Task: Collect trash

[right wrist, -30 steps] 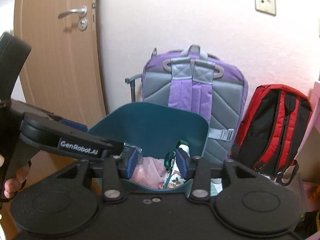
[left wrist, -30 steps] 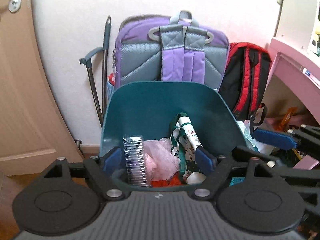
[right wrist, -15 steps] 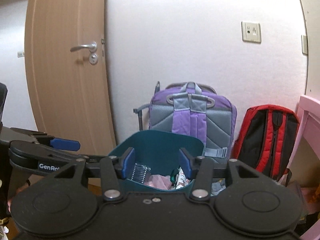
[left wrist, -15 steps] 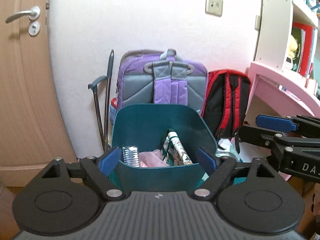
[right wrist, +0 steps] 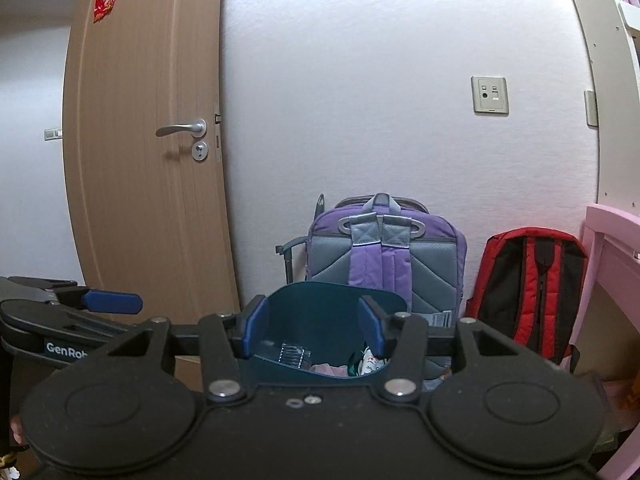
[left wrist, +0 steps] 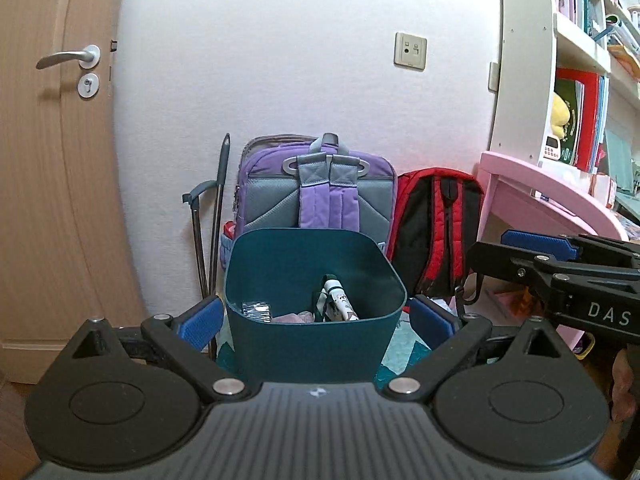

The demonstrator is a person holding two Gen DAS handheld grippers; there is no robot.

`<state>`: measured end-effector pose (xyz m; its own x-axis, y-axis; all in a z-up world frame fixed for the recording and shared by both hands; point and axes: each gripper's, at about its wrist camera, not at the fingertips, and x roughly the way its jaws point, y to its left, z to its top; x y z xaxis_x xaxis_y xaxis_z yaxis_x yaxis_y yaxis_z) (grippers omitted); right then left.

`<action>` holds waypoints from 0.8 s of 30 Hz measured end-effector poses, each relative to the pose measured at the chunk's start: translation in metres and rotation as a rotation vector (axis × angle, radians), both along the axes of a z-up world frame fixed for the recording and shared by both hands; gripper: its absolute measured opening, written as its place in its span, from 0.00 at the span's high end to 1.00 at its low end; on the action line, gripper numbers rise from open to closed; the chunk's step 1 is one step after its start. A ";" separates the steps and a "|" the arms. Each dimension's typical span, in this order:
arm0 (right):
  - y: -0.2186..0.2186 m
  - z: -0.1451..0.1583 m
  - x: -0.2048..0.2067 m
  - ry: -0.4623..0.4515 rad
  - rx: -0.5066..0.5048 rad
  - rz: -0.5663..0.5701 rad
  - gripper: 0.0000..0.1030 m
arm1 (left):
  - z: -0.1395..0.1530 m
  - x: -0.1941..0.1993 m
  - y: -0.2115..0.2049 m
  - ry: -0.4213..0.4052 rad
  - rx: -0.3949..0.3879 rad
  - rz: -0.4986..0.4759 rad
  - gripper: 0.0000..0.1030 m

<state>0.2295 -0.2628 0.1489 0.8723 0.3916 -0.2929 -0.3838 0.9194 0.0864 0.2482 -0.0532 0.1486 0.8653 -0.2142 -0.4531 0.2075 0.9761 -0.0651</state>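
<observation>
Teal bin [left wrist: 314, 320], partly filled with wrappers [left wrist: 334, 300], is seen on the floor before the purple backpack [left wrist: 316, 188]. Both the left hand-held gripper [left wrist: 316, 318] and right hand-held gripper [right wrist: 314, 326] are held open, empty; more trash must probably be sought next.

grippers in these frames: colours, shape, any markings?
Both alike: matte black linkage bodies, two round discs, silver pivot bolts, blue pads on the jaws. Left gripper has a ribbed grey top and reads "GenRob…" on its side. Right gripper reads "DAS". No cables visible.
</observation>
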 end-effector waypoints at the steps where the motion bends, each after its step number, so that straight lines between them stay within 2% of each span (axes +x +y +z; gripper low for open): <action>1: 0.000 0.000 -0.002 0.000 0.003 -0.002 0.52 | 0.001 -0.003 0.000 -0.004 0.001 0.001 0.03; 24: -0.001 0.011 -0.038 -0.032 0.012 0.038 0.52 | 0.020 -0.038 -0.001 -0.066 -0.006 0.007 0.03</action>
<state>0.1916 -0.2637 0.1594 0.8653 0.4282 -0.2605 -0.4213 0.9029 0.0848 0.2102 -0.0544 0.1685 0.8947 -0.2104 -0.3941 0.2045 0.9772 -0.0575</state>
